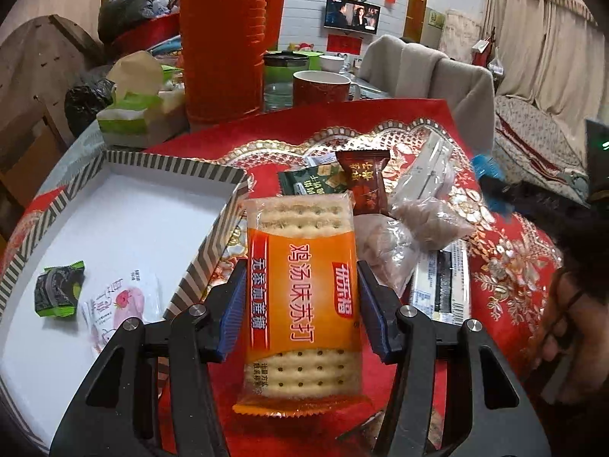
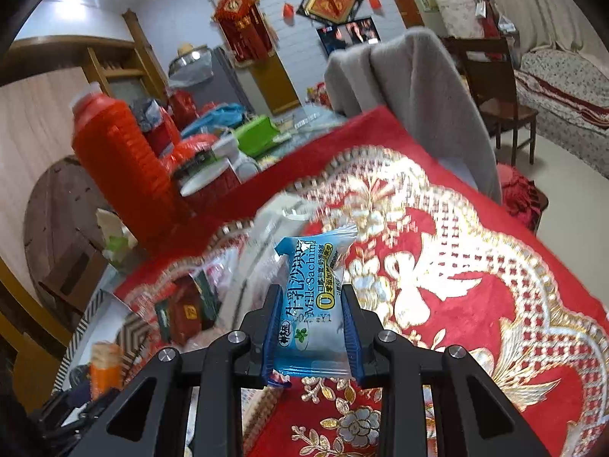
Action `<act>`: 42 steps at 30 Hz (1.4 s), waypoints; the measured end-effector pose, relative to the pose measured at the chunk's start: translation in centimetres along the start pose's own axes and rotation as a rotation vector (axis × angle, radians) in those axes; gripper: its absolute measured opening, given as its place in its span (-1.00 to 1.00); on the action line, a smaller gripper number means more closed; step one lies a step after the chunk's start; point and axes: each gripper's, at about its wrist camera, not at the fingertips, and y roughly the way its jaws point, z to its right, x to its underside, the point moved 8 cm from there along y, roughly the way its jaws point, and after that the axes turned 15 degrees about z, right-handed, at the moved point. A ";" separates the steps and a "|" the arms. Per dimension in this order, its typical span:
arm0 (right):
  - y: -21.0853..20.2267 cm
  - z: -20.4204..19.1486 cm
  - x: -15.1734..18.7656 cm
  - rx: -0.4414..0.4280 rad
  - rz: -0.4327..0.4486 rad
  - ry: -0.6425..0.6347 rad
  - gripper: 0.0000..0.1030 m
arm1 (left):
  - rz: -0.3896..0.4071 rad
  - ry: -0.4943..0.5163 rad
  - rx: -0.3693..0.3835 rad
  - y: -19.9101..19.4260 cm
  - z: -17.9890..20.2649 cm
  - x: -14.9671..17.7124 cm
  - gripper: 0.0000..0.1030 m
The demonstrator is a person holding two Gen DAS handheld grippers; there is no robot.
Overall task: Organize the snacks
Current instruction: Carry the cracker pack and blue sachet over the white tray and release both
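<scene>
My left gripper (image 1: 300, 285) is shut on an orange soda cracker pack (image 1: 300, 274) and holds it above the red cloth, just right of the striped white box (image 1: 125, 224). In the box lie a green-black candy (image 1: 59, 289) and a pink-white packet (image 1: 114, 304). A pile of snacks lies beyond: a green cracker pack (image 1: 308, 182), a brown packet (image 1: 363, 182) and clear bags (image 1: 426, 213). My right gripper (image 2: 311, 320) is shut on a blue milk sachima packet (image 2: 312, 304), held above the cloth. The orange pack (image 2: 104, 369) and the box (image 2: 95, 316) show blurred at its lower left.
A red embroidered cloth (image 2: 475, 266) covers the table. At the back stand a tall red stack of cups (image 1: 220, 38), a red mug (image 1: 319, 87), a tissue pack (image 1: 129, 114) and bowls. A chair with grey cover (image 1: 430, 76) stands behind the table.
</scene>
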 end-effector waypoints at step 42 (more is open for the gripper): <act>-0.9 -29.8 11.3 -0.475 -0.113 -0.309 -0.44 | 0.048 -0.241 -0.208 -4.8 -18.5 -3.1 0.04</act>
